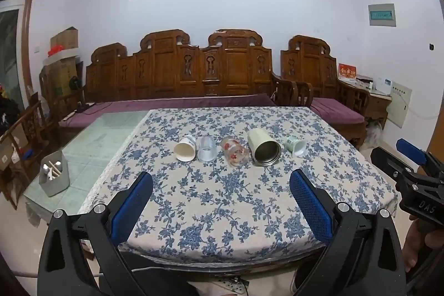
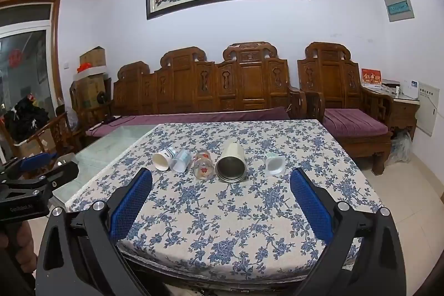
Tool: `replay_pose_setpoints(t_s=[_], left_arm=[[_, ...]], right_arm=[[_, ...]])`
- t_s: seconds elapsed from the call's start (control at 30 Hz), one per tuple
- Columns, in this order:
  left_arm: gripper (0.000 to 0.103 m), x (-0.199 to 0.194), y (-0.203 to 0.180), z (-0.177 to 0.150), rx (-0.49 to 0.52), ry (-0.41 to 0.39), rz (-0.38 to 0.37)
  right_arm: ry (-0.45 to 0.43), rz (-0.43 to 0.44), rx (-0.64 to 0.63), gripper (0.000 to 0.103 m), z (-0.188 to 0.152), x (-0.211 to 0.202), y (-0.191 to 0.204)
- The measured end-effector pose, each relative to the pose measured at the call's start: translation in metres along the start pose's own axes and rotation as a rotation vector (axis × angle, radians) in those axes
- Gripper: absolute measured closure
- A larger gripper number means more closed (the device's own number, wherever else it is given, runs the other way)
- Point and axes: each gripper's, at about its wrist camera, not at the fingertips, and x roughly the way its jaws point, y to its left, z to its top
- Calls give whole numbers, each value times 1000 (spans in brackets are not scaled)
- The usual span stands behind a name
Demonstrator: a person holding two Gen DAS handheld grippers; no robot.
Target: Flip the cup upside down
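Several cups lie on their sides in a row on the blue-flowered tablecloth (image 1: 222,199), mouths toward me: a white paper cup (image 1: 185,151) (image 2: 162,159), a clear plastic cup (image 1: 206,149) (image 2: 181,160), a glass with red flowers (image 1: 236,152) (image 2: 203,166), a cream steel tumbler (image 1: 263,147) (image 2: 231,163) and a small pale green cup (image 1: 296,146) (image 2: 274,163). My left gripper (image 1: 221,179) is open and empty, above the table's near edge. My right gripper (image 2: 221,176) is open and empty, likewise short of the cups.
A grey holder with chopsticks (image 1: 52,176) stands on the bare glass tabletop (image 1: 105,135) at the left. A carved wooden sofa (image 1: 177,74) with purple cushions runs behind the table. The right gripper's body shows at the right edge of the left wrist view.
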Motion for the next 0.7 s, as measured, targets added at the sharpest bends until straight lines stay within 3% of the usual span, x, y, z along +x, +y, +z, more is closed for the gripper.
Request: replay_pose_setpoints(t_s=[0.7], left_arm=[[8, -2, -1, 3, -5, -8, -2]], right_arm=[[-4, 2, -1, 3, 0, 0, 3]])
